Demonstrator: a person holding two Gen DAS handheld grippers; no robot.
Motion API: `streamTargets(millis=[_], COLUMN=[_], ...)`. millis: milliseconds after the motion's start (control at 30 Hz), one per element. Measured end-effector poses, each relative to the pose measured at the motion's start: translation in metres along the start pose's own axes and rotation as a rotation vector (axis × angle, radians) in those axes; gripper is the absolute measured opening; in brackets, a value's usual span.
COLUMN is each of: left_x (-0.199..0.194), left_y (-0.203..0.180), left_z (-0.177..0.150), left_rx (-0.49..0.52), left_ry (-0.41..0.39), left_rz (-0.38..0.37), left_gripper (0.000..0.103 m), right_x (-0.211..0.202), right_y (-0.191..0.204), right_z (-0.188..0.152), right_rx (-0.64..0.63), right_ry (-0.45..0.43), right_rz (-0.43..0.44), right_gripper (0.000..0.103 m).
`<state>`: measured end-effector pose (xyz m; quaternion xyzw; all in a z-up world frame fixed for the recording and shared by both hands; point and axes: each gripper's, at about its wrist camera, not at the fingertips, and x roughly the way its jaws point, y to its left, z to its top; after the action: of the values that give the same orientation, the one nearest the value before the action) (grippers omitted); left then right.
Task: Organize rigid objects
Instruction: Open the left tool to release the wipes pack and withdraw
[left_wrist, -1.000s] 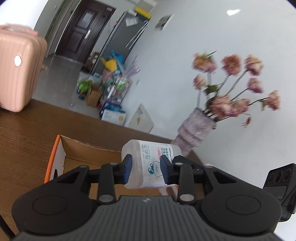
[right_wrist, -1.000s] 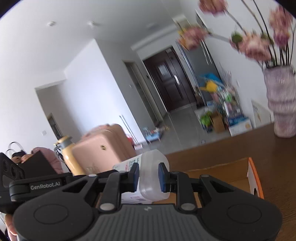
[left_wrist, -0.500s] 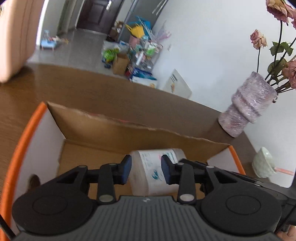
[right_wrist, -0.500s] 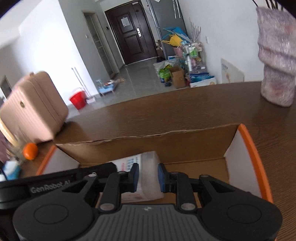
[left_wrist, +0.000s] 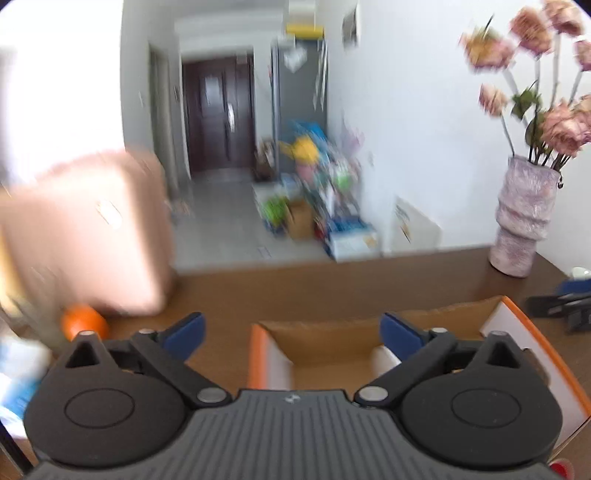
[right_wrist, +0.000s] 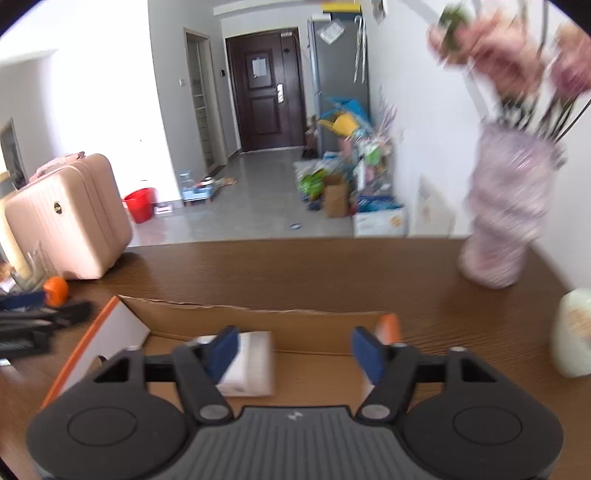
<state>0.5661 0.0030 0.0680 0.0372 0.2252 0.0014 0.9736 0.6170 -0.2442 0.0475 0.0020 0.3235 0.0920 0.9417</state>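
Observation:
A white wipes canister lies on its side on the floor of an orange-edged cardboard box on the wooden table. In the left wrist view only a white end of the canister shows inside the box. My left gripper is open and empty, above the box's left end. My right gripper is open and empty, over the box, with its left finger just in front of the canister.
A purple vase with pink flowers stands at the back right of the table. A pale ceramic cup is to the right. An orange and a pink suitcase are to the left.
Both grippers were shut on the canister and lowered it into the box. Both have opened and pulled back, and the canister lies in the box. The left view has swung left.

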Motion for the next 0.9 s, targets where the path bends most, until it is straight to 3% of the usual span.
streamTargets(millis=[67,167,267,467,667,900], left_x=[-0.027,-0.06,-0.09,-0.15,-0.217,-0.267], left_y=[0.008,0.02,0.029,0.036,0.045,0.043], left_z=[0.0,0.003,0.002,-0.012,-0.045,-0.117], left_rx=[0.041,0.016,-0.046,-0.036,-0.057,-0.001], left_ry=[-0.061,-0.071,-0.083,-0.131,-0.204,-0.264], left_rz=[0.03,0.046,0.049,0.047,0.035,0.063], left_gripper=[0.103,0.103,0.103,0.103,0.103,0.103], right_x=[-0.03,-0.07,-0.106,-0.17,-0.214,-0.246], right_y=[-0.003,-0.011,-0.017,-0.013,0.003,0.019], right_z=[-0.002,-0.007,-0.013,-0.033,-0.066,-0.132], right_rx=[-0.063,-0.072,-0.045,-0.057,-0.037,-0.057], right_ry=[-0.044,-0.092,-0.147,-0.265,-0.317,-0.442], right_rz=[-0.053,-0.098,-0.098,-0.08,-0.048,-0.016], right_gripper=[0.086,0.091,0.096,0.103,0.103,0.103])
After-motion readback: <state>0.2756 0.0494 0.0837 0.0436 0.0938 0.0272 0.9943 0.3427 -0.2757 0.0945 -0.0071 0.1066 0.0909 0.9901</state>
